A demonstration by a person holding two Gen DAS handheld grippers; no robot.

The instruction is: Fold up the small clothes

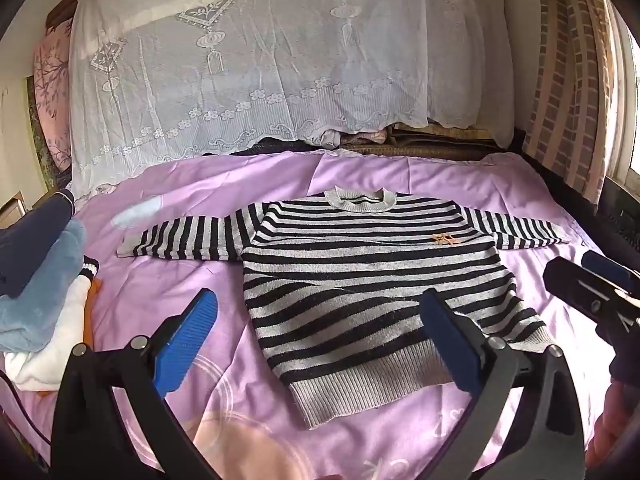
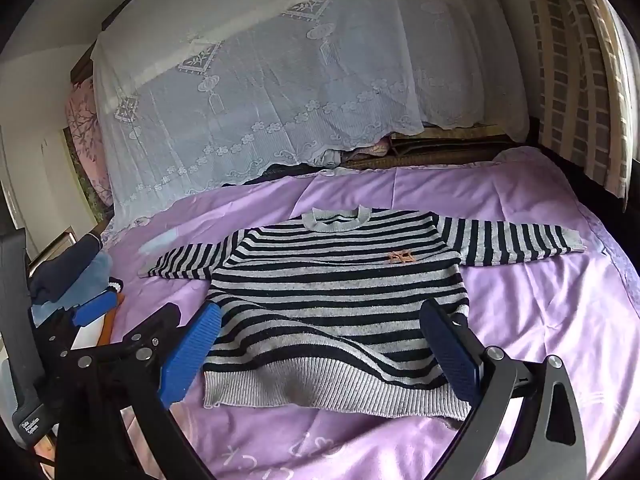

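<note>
A small black-and-grey striped sweater (image 1: 360, 280) lies flat, front up, on the purple bed cover, both sleeves spread out sideways; it also shows in the right wrist view (image 2: 336, 300). My left gripper (image 1: 320, 320) is open and empty, hovering over the sweater's lower left part near the grey hem. My right gripper (image 2: 320, 336) is open and empty above the hem. The right gripper shows at the right edge of the left wrist view (image 1: 592, 284). The left gripper shows at the left of the right wrist view (image 2: 120, 320).
A pile of folded clothes (image 1: 40, 280), navy, light blue and white, sits on the bed's left side. A white lace cloth (image 1: 260, 72) drapes over stacked bedding at the back. A brick-pattern curtain (image 1: 568, 80) hangs at the right. The purple cover (image 1: 168, 280) surrounds the sweater.
</note>
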